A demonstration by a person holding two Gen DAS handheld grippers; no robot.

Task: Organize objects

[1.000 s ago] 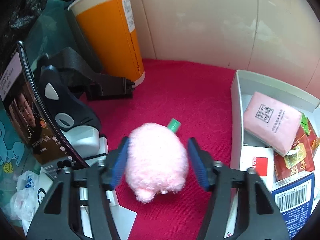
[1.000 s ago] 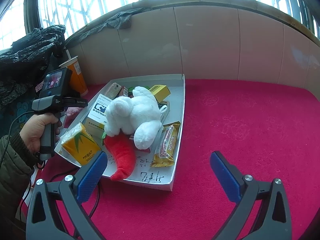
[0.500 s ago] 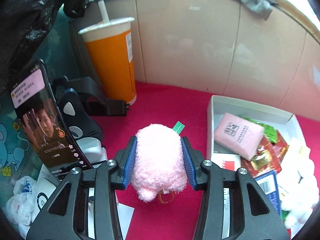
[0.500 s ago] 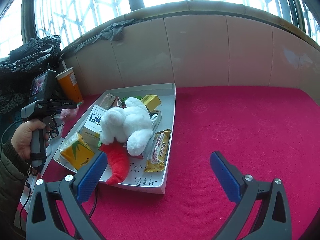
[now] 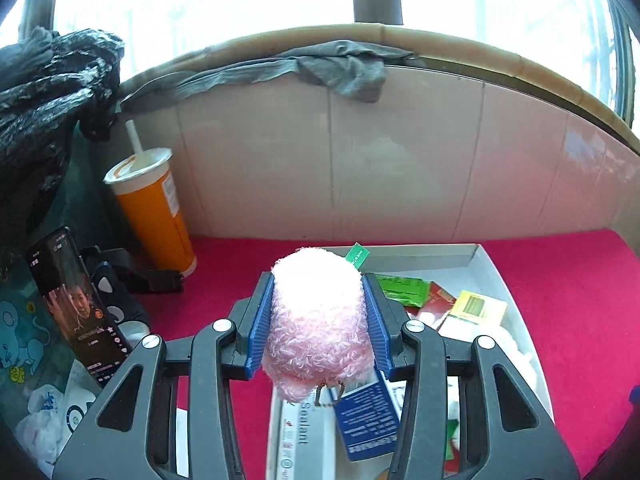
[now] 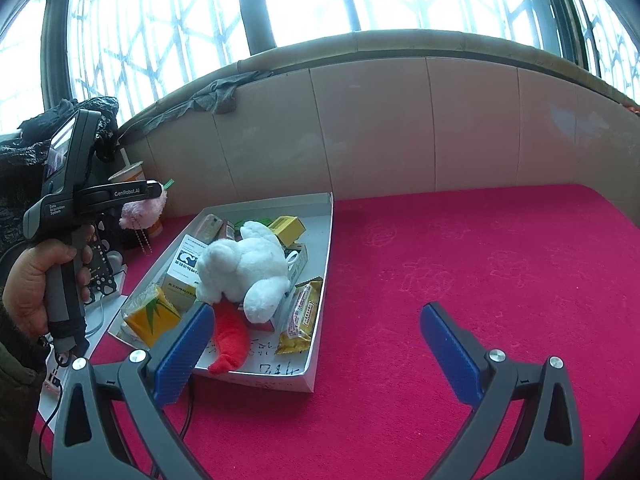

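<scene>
The pink plush toy (image 5: 318, 320) is held between the blue pads (image 5: 259, 320) of the left tongs (image 5: 318, 322), which are closed tightly on its two sides. The toy is lifted in the air, above the near-left edge of the white cardboard tray (image 5: 496, 276), and a green tag (image 5: 357, 257) is seen at its far end. A small bead chain (image 6: 145, 242) hangs under it. In the tray, a white plush rabbit (image 6: 248, 268), a red plush chili (image 6: 230, 338), a yellow juice pack (image 6: 151, 316) and several small boxes and packets are kept. The right tongs (image 6: 316, 348) are opened wide and nothing is held by them; they are placed above the red cloth (image 6: 460, 264) of the counter, near the front corner of the tray. An orange paper cup (image 5: 154, 212) with a straw is standing left of the tray, against the wall, and a phone (image 5: 78, 308) is leaned beside it.
</scene>
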